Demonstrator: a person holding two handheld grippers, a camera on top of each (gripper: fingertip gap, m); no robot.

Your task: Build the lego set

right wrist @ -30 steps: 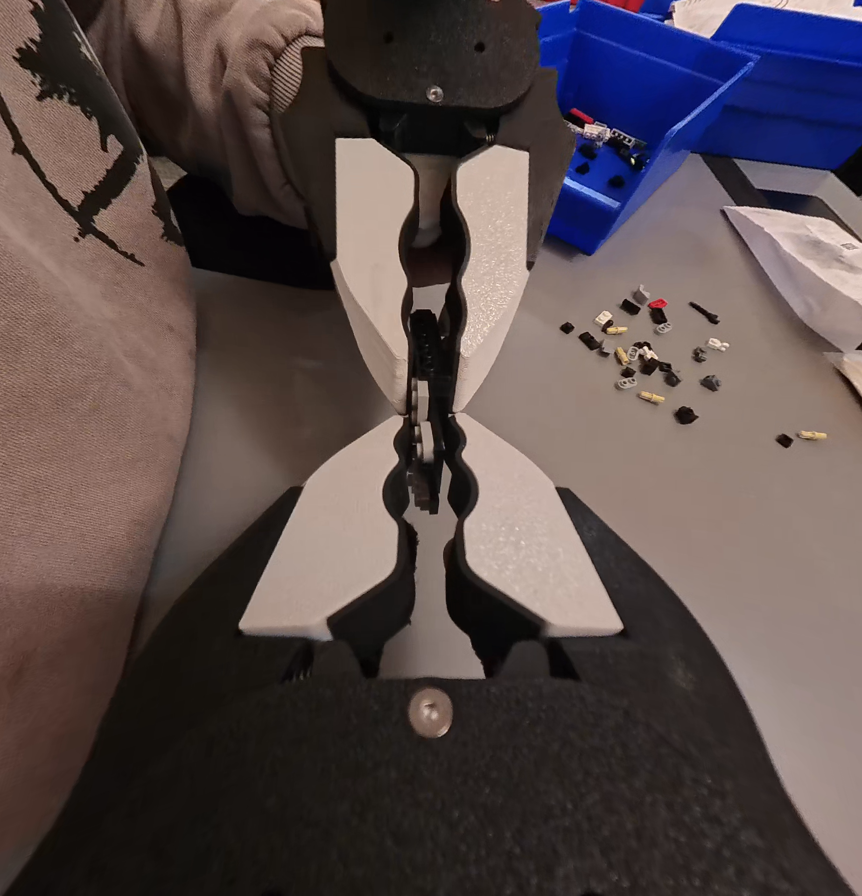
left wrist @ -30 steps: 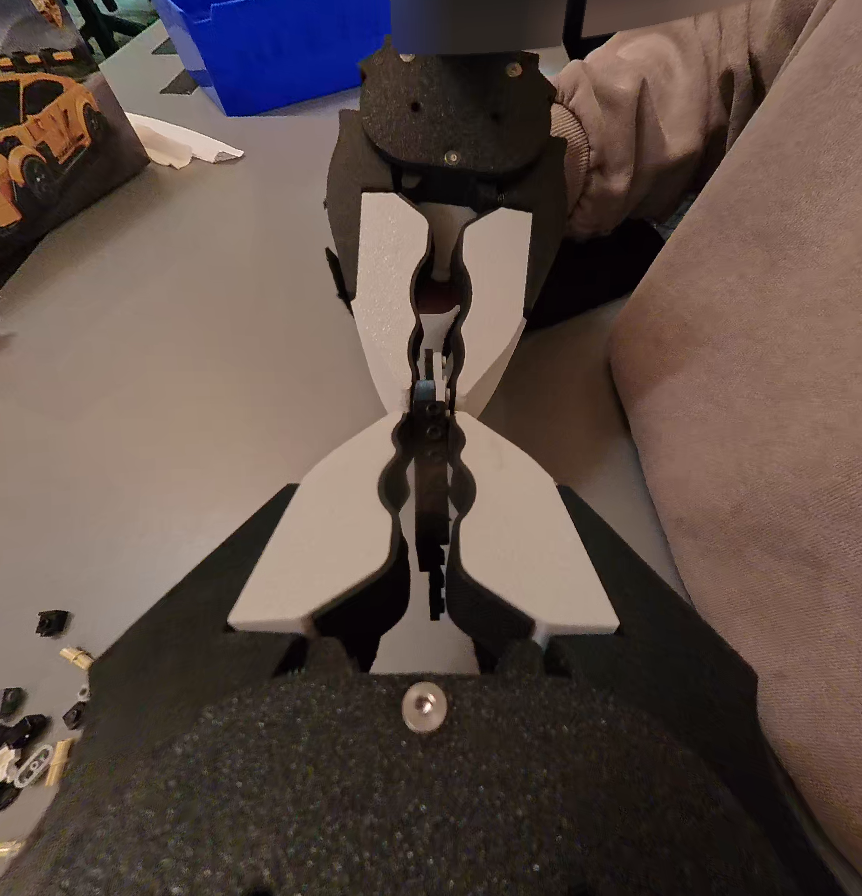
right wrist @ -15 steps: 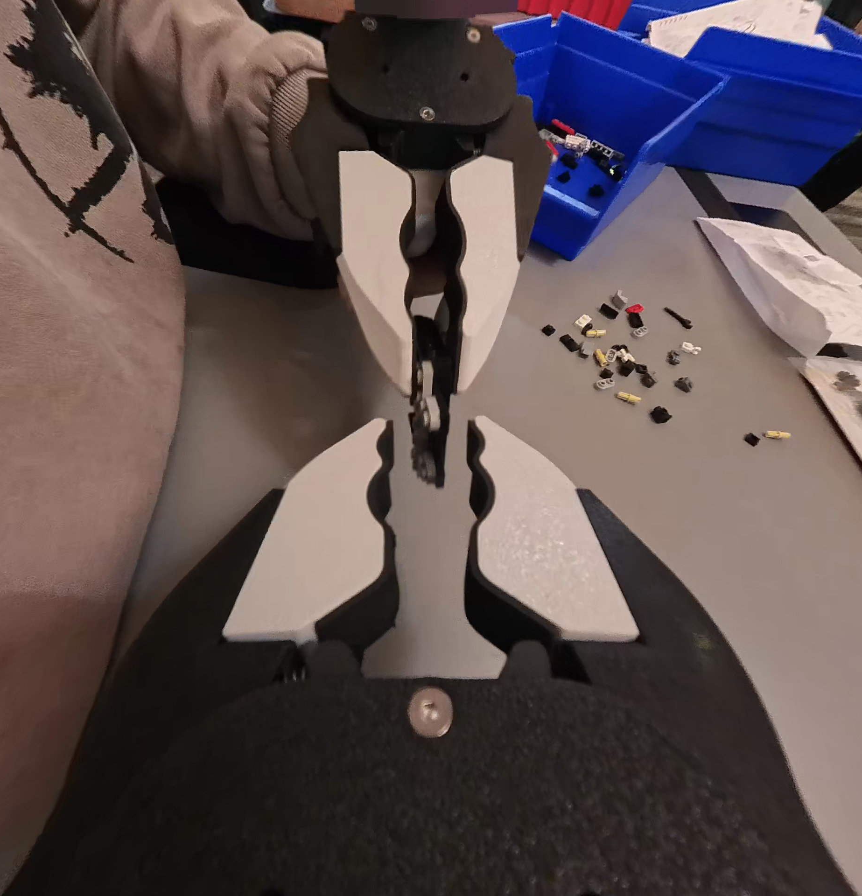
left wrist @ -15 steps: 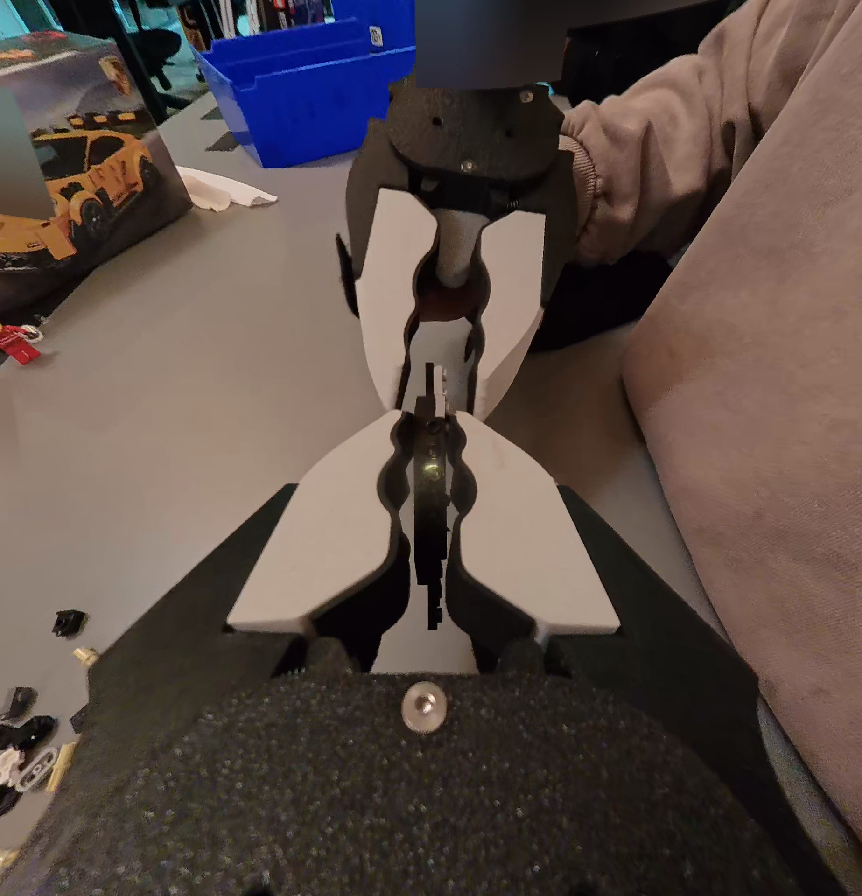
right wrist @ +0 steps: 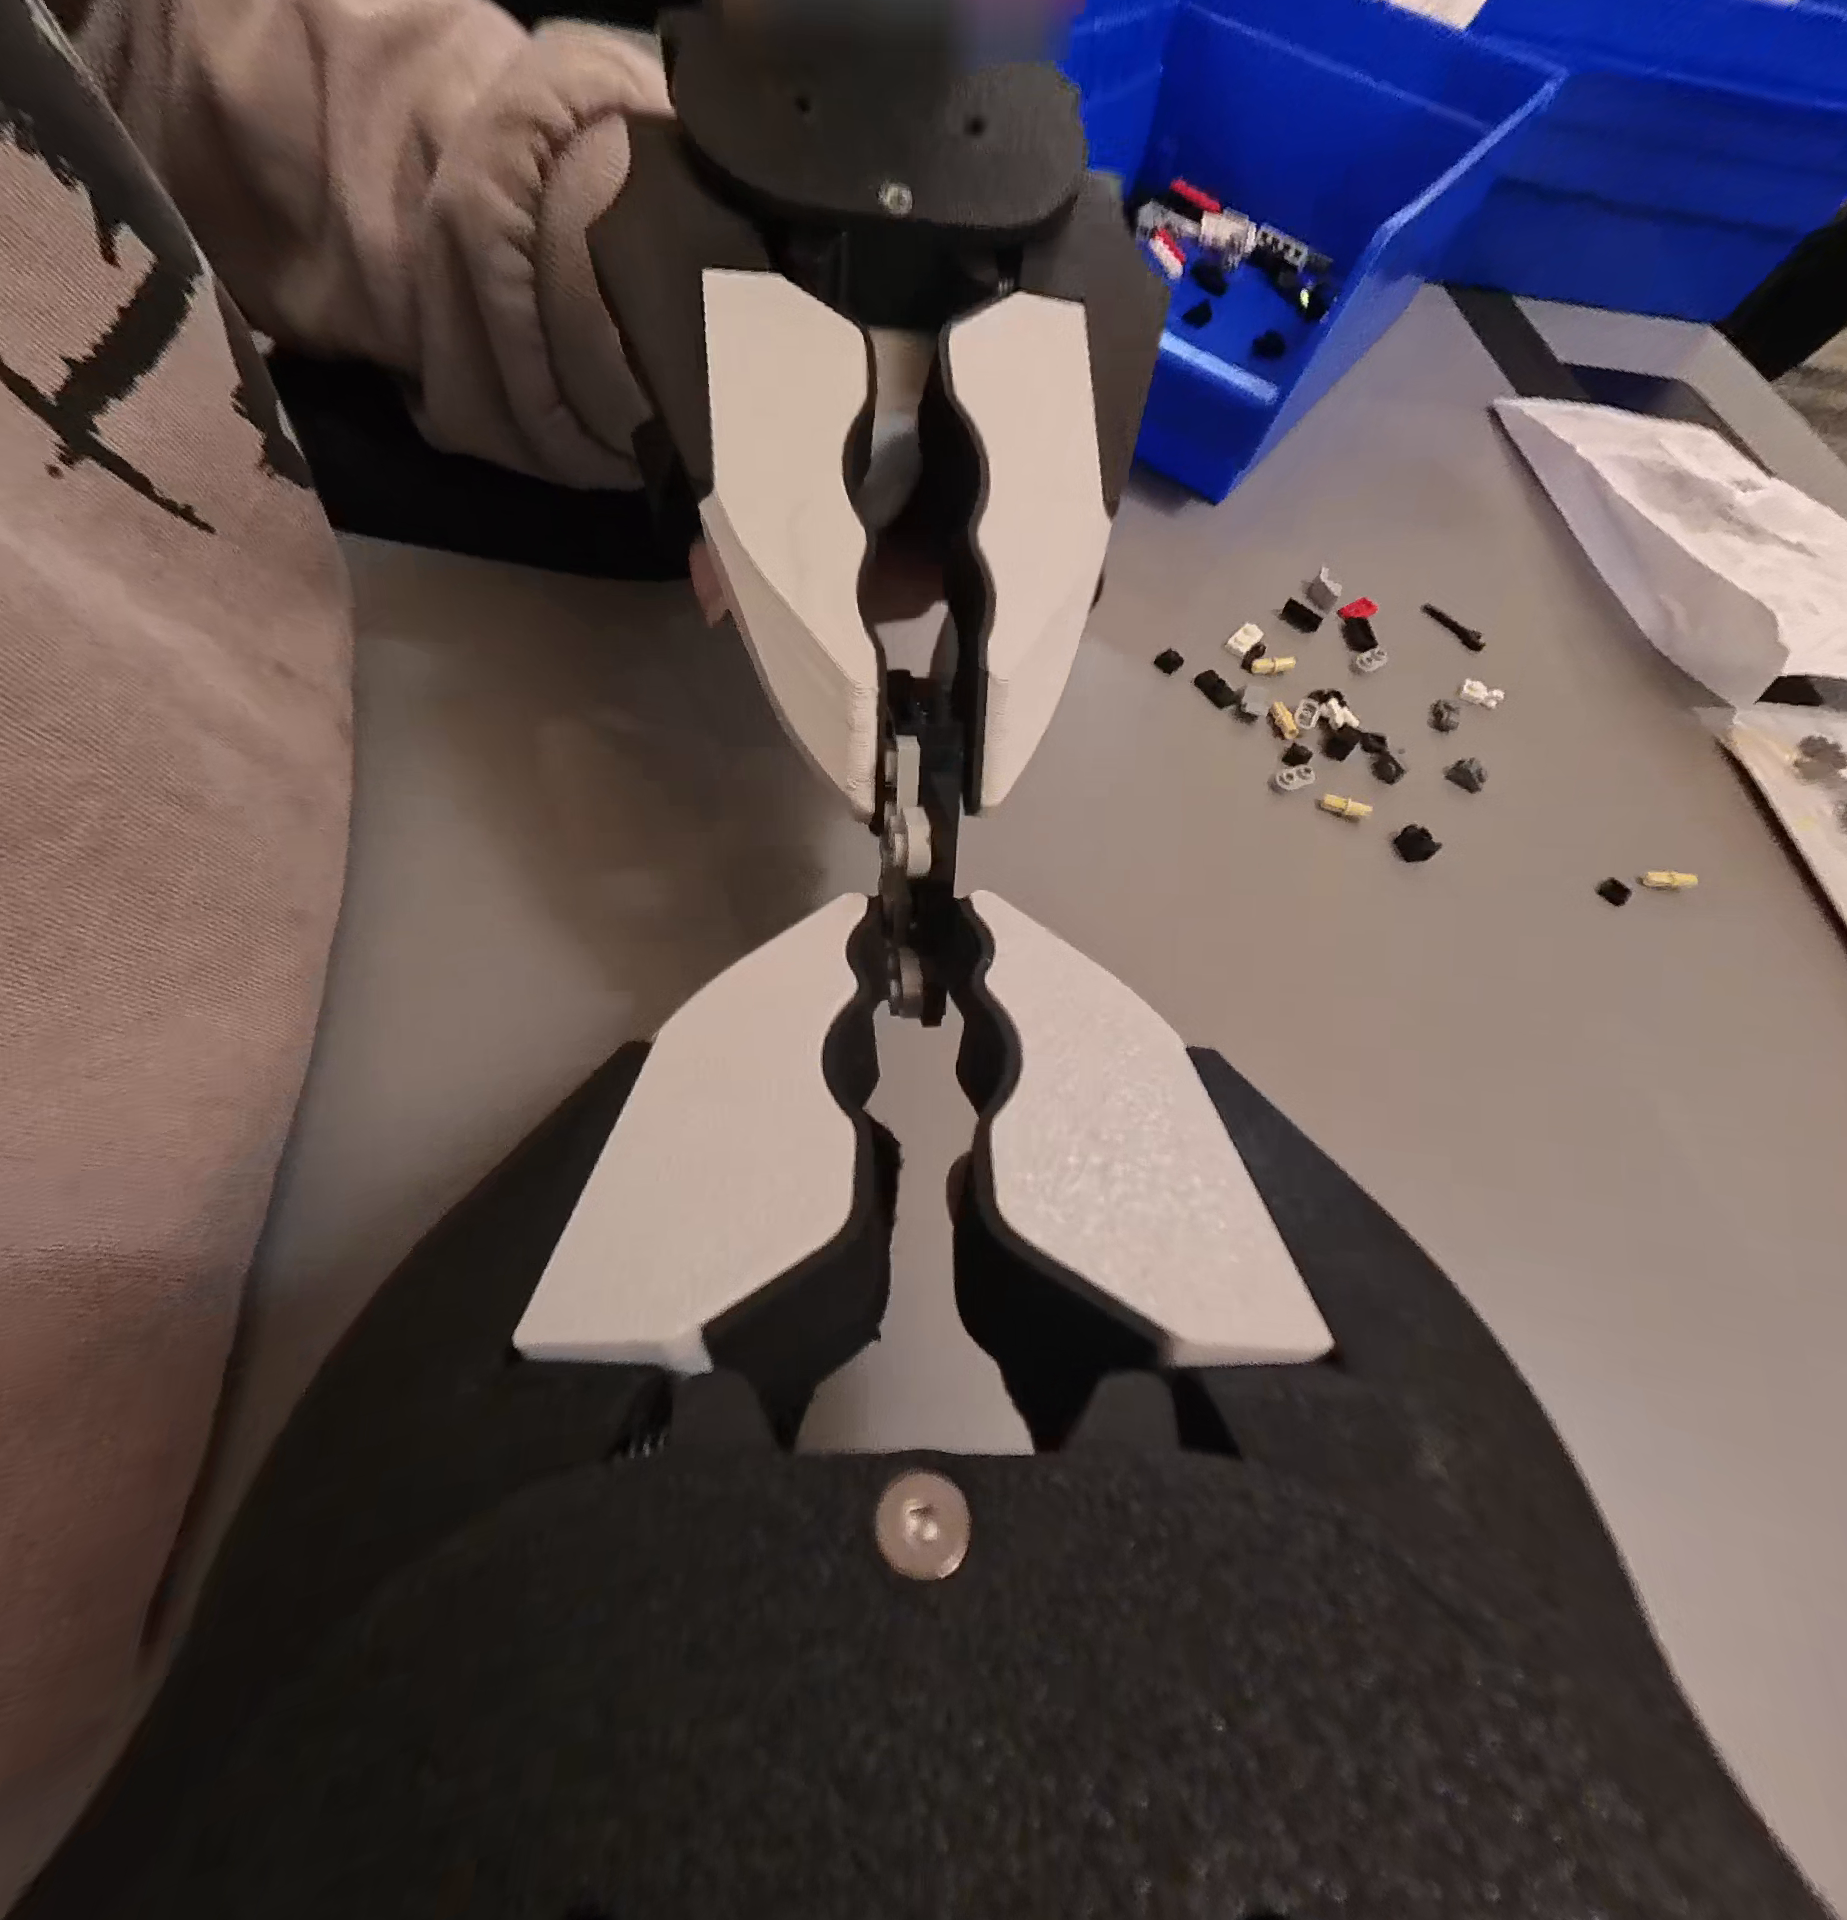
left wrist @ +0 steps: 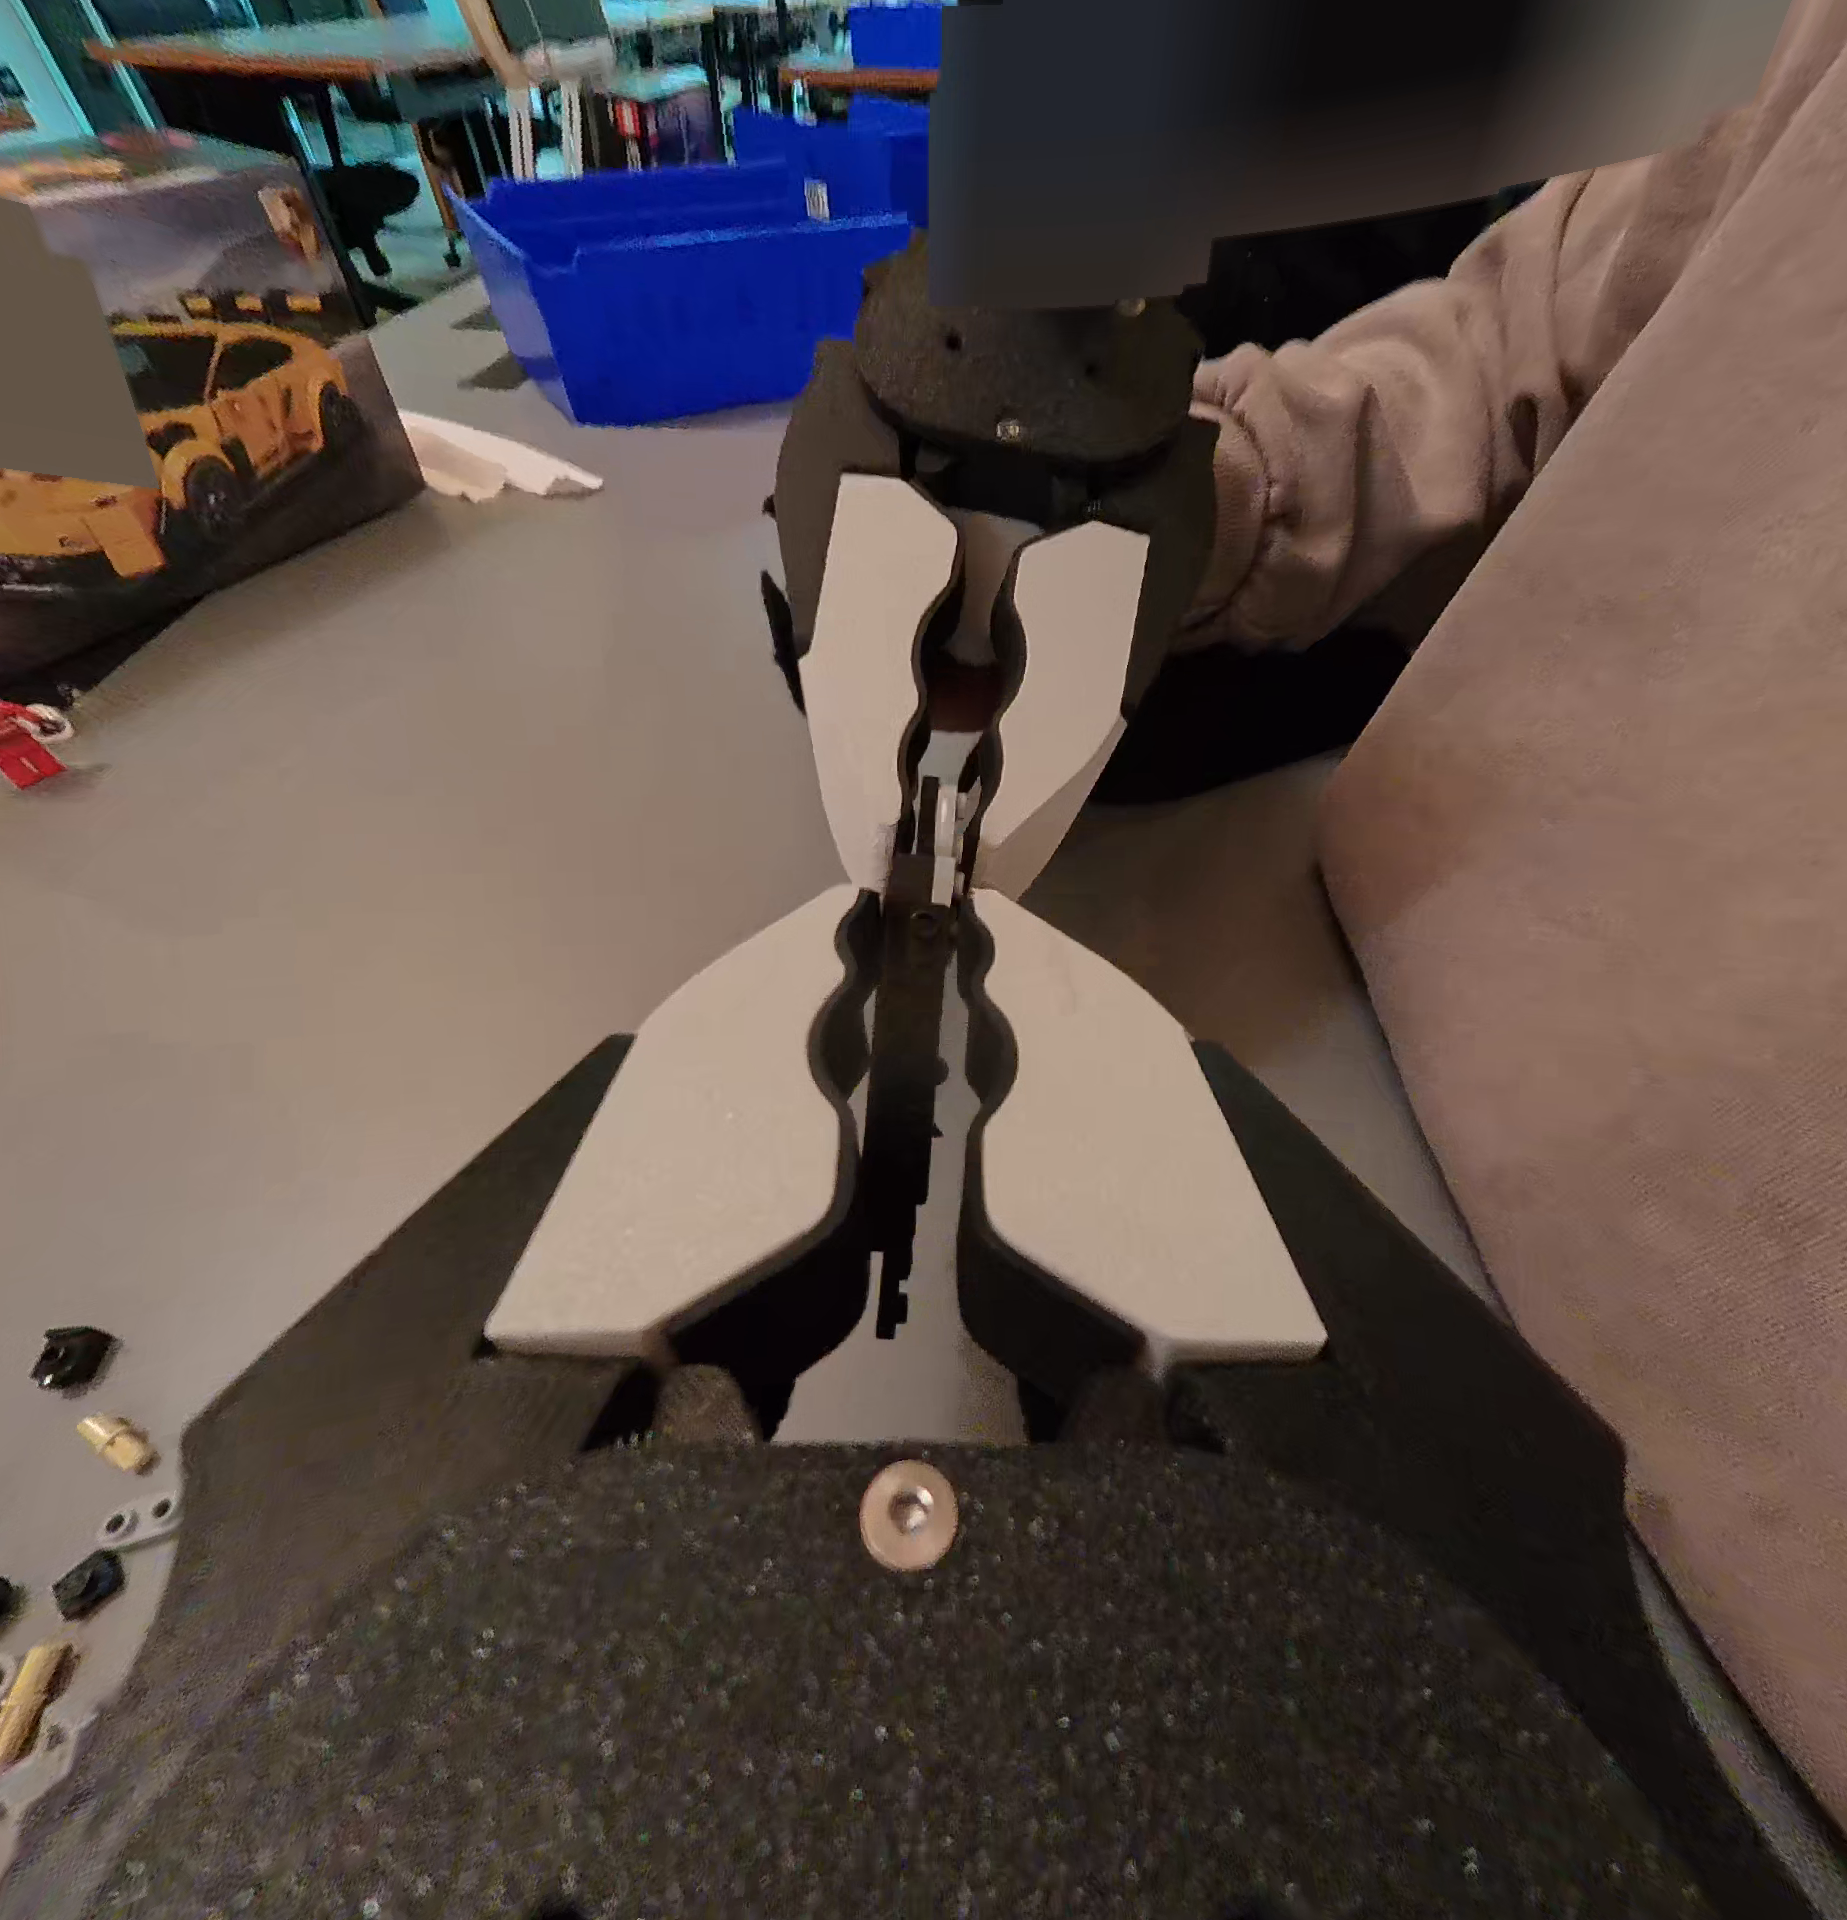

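Note:
My left gripper (left wrist: 919,909) is shut on a long, thin black lego assembly (left wrist: 903,1091) that runs back between its fingers. A small grey-white piece (left wrist: 945,831) sits at the assembly's far end. My right gripper (right wrist: 917,909) faces the left one tip to tip and is shut on that far end (right wrist: 911,862), where grey round parts show. Both are held above the grey table (left wrist: 379,883). In the right wrist view the left gripper (right wrist: 924,805) points towards me. In the left wrist view the right gripper (left wrist: 934,862) does the same.
Loose small lego pieces (right wrist: 1324,717) lie on the table to the right, and several more (left wrist: 77,1538) at the left wrist view's lower left. Blue bins (right wrist: 1314,260) (left wrist: 680,301), a white paper bag (right wrist: 1688,540), the set's box (left wrist: 171,416) and a red minifigure (left wrist: 10,732) stand around. The person's sleeve and body (left wrist: 1625,935) are close by. The grippers are tip to tip, or close to it.
Half a second ago my right gripper was open and drawn back from the assembly. Now it has closed on the assembly's end again. Both grippers have tilted up a little.

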